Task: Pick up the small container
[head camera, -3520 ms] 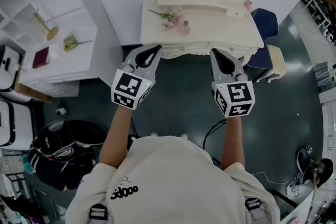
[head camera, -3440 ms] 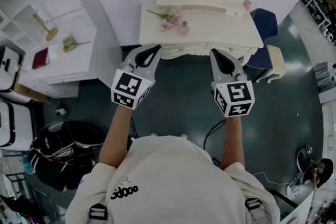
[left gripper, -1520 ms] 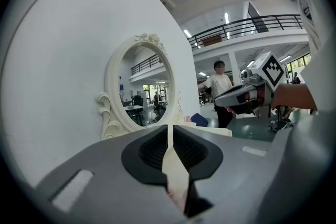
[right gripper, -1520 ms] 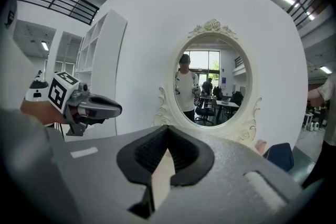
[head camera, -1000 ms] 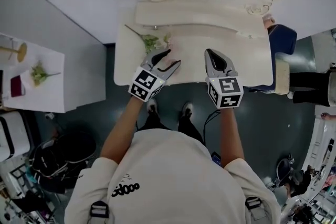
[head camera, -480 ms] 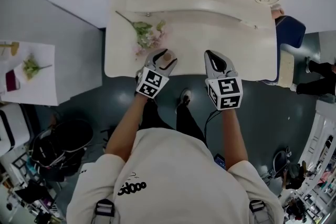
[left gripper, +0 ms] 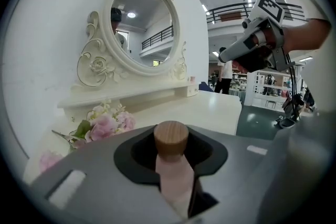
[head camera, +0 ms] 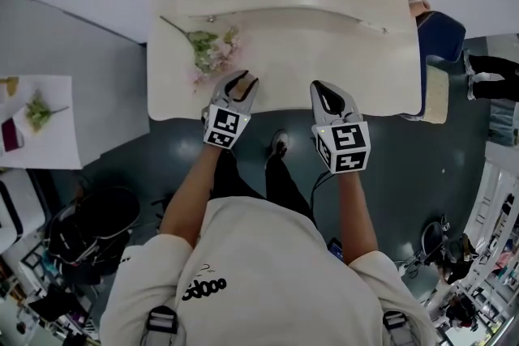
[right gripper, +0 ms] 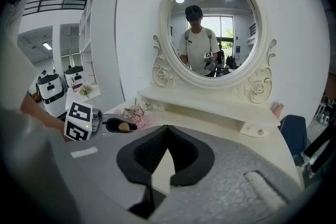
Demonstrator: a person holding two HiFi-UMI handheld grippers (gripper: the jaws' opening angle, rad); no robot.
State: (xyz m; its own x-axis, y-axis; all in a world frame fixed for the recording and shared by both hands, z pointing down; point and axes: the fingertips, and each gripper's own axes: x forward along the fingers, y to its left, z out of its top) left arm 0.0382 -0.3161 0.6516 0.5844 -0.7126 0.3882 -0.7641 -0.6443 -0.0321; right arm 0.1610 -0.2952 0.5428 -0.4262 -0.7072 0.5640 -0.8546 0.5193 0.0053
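Observation:
The small container [left gripper: 171, 140] is a pale pink bottle with a round wooden cap, standing upright near the front edge of the cream dressing table [head camera: 324, 44]. My left gripper [left gripper: 173, 161] has the bottle between its jaws, which are closing, and the pads touch its pink body. From the head view the cap [head camera: 248, 83] shows between the left gripper [head camera: 242, 83] jaws. My right gripper [head camera: 326, 90] hovers over the table's front edge to the right, its tips together and nothing in them. The right gripper view shows its own shut jaws [right gripper: 167, 128] and the left gripper [right gripper: 112, 125] beyond.
A spray of pink flowers [head camera: 212, 53] lies on the table just behind and left of the bottle. An oval mirror [right gripper: 210, 34] with a low shelf stands at the back. A small pink item [head camera: 419, 6] sits at the far right; a blue chair [head camera: 442, 36] stands beside the table.
The person has stepped up to the dressing table. The left gripper, open a second ago, reached the bottle and its jaws narrowed around it. The right gripper stayed shut alongside.

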